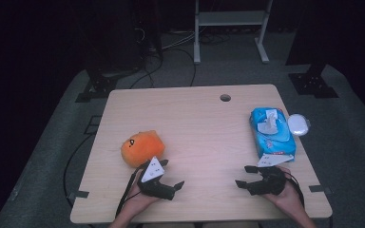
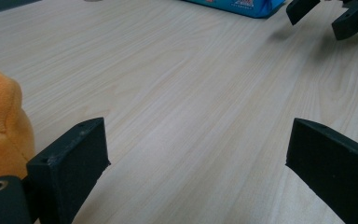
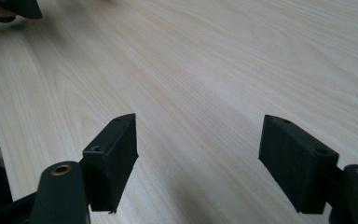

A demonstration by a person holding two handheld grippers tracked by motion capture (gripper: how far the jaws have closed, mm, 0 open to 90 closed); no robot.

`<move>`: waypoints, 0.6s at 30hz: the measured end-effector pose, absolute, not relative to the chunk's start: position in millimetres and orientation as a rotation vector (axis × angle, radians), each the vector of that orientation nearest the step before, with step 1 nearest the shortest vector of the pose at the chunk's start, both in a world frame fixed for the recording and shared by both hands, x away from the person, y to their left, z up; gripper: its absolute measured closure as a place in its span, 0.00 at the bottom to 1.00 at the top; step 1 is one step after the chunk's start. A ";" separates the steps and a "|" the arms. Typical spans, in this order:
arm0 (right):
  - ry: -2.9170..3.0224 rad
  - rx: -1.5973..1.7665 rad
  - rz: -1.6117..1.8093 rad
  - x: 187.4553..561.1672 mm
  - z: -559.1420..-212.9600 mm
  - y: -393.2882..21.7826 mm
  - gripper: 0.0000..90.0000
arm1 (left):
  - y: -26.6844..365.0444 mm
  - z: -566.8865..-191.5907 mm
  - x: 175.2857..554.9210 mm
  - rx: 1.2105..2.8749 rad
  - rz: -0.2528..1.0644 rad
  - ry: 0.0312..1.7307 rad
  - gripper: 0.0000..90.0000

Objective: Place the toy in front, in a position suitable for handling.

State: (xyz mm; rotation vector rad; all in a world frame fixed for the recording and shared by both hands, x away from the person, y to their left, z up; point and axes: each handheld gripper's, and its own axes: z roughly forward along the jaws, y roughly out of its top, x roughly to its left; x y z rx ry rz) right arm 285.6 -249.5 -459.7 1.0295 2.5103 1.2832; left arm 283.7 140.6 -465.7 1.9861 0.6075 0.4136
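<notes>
A tissue sticks up from the blue wipes pack (image 1: 272, 133); both hand-held grippers, left (image 1: 172, 175) and right (image 1: 245, 176), gape wide, holding nothing.

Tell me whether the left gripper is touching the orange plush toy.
Cannot tell. In the left gripper view the orange plush toy sits right beside the left gripper, its open jaws empty; no gap or contact shows plainly.
</notes>
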 end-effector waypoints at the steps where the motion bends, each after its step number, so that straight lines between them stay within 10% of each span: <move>1: 2.510 1.032 1.283 285.9 -460.0 -250.1 0.30 | 140.0 -465.7 284.3 1.983 0.413 0.605 0.05; 18: 2.514 1.027 1.278 285.1 -459.6 -250.0 0.30 | 141.1 -442.1 282.0 1.980 0.400 0.541 0.06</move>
